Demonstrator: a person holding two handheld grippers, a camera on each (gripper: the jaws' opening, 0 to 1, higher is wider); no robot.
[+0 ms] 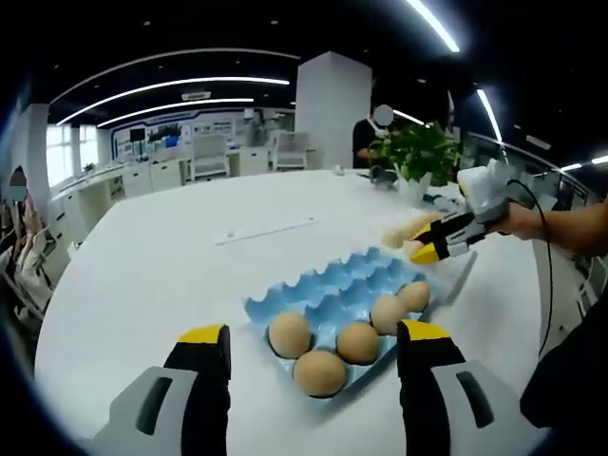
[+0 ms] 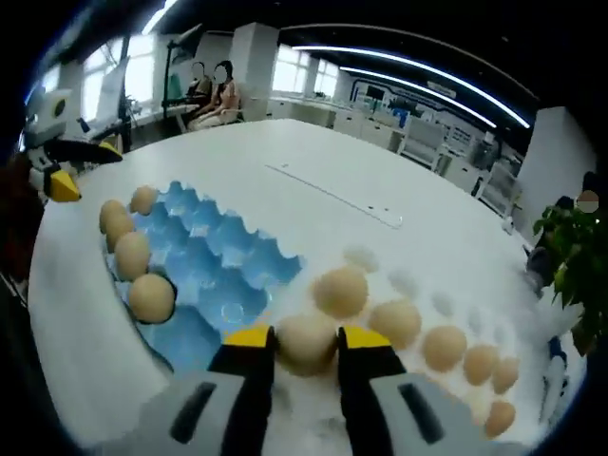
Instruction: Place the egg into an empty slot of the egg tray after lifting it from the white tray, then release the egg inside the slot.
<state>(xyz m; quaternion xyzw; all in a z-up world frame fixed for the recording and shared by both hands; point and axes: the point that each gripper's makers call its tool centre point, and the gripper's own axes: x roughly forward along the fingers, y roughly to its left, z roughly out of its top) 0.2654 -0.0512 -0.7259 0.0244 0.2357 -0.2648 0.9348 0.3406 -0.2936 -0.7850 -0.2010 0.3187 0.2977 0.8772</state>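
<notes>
The blue egg tray (image 1: 328,285) lies on the white table just ahead of my left gripper (image 1: 313,334), which is open with nothing between its jaws. Several brown eggs (image 1: 320,372) fill the tray's near row. Beyond the tray, my right gripper (image 1: 439,237) holds a pale egg (image 1: 401,231) over the white tray (image 1: 461,275). In the right gripper view, my right gripper (image 2: 306,338) is shut on that egg (image 2: 306,342). The white tray (image 2: 418,285) holds several more eggs (image 2: 395,323). The blue egg tray (image 2: 214,261) lies to its left with open slots.
A potted plant (image 1: 418,152) stands at the table's far edge beside the white tray. A thin white strip (image 1: 266,231) lies mid-table. The left gripper (image 2: 57,161) shows past the blue tray. People sit by desks (image 2: 209,90) in the background.
</notes>
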